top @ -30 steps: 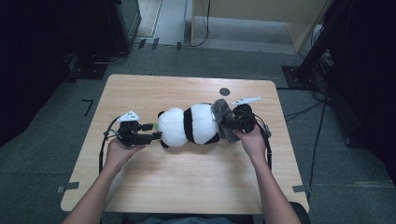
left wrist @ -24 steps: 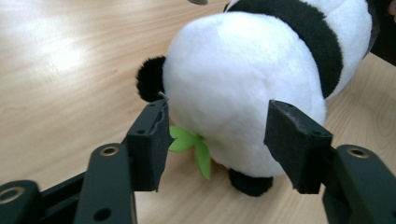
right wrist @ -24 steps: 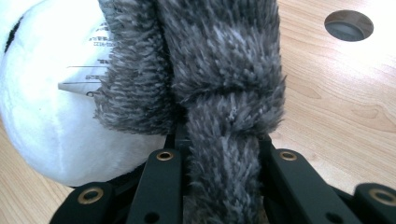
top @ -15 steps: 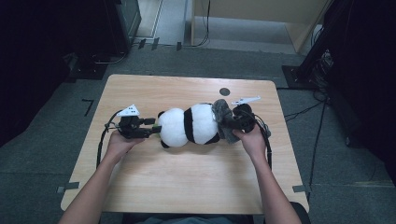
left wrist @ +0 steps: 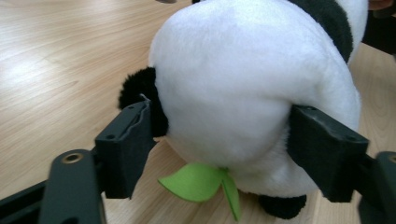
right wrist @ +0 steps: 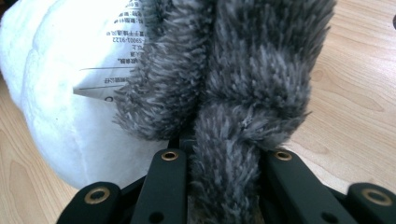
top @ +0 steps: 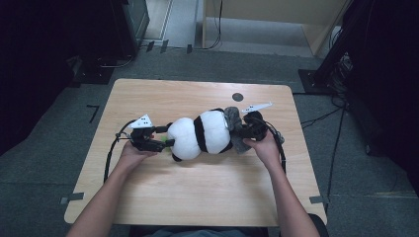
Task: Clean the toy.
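Looks like a lab or test room: bare wooden counter [top: 197, 192] on grey carpet [top: 375, 197], tape marks [top: 72, 198], trailing cables [top: 326, 116], dark equipment racks [top: 129, 22].

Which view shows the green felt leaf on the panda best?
The left gripper view: the green leaf lies close up under the panda. The high view shows it as a small sliver; the right gripper view faces grey fur.

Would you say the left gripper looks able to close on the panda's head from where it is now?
Probably yes. The left gripper has just been opening, and its fingers already stand on either side of the panda, its white head between them. Nothing blocks them; the green leaf lies below.
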Demonstrator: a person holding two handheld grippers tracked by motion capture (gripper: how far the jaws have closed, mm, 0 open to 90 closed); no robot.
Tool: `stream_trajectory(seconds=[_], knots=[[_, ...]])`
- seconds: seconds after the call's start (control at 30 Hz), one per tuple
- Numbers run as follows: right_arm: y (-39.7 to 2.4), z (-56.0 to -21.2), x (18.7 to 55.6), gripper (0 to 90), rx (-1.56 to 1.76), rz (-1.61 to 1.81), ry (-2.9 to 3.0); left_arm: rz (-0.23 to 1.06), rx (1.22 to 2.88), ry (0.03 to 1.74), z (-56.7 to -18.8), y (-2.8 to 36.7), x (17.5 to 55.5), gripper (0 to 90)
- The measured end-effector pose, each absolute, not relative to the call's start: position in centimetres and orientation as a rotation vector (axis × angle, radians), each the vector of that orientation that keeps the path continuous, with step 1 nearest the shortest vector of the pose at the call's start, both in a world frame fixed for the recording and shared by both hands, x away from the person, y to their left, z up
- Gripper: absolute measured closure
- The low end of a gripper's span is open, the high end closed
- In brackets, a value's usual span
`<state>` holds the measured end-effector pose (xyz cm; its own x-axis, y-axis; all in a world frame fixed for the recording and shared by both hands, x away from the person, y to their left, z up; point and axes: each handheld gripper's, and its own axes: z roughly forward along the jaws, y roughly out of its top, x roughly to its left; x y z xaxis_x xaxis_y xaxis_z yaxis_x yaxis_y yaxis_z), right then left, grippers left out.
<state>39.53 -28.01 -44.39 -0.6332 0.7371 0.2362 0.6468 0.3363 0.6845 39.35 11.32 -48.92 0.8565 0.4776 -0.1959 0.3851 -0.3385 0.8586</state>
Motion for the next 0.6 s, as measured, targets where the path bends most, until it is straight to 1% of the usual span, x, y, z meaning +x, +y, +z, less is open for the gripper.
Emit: stream_trajectory(seconds=[0.1,0.13,0.2,0.33,0.43,0.47,0.6], knots=[[-27.8,-44.3,39.7,77.7,1.268,1.177,2.482,0.134,1.998,0.577,-49.0,10.5,38.8,1.7],[-27.6,-44.3,39.8,77.8,1.262,1.177,2.485,0.126,2.001,0.553,-49.1,10.3,38.7,0.0],[-27.4,-44.2,39.9,78.3,1.262,1.178,2.477,0.111,2.013,0.503,-49.0,9.7,38.3,0.0],[-27.0,-44.3,39.9,79.0,1.26,1.196,2.479,0.029,2.038,0.376,-48.9,8.2,37.5,0.0],[-26.6,-44.0,39.8,79.3,1.239,1.197,2.46,0.031,2.083,0.341,-48.6,7.0,36.9,0.0],[-26.5,-43.9,39.8,79.3,1.241,1.186,2.457,0.026,2.081,0.335,-48.5,7.0,36.8,1.6],[-26.7,-43.7,39.9,79.2,1.249,1.178,2.444,0.001,2.071,0.338,-48.1,7.4,36.7,26.4]])
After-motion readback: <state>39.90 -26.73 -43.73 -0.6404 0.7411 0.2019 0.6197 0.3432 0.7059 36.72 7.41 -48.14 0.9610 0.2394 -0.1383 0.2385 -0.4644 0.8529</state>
